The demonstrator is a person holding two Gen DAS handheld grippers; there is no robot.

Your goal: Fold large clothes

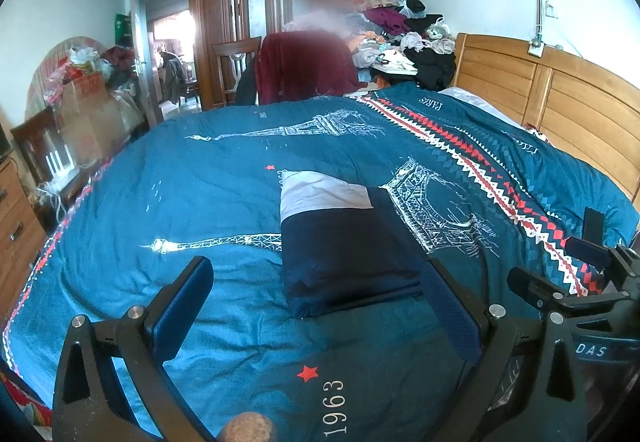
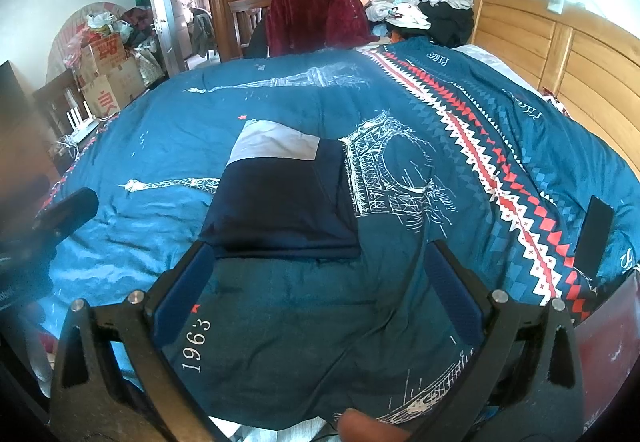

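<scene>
Bedroom; bed under a teal quilt, bare to the left, headboard bounding the right. Folded navy garment lies mid-bed, towards the near edge. Left gripper and right gripper: jaws spread, empty. Risk: a jaw snagging the near fold could undo it.

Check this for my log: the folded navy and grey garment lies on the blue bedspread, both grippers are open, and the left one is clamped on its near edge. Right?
Not quite. The left gripper is not clamped on the folded garment; in the left wrist view its fingers stand wide apart, holding nothing. The rest holds: the garment lies on the blue bedspread, and the right gripper is open too.
</scene>
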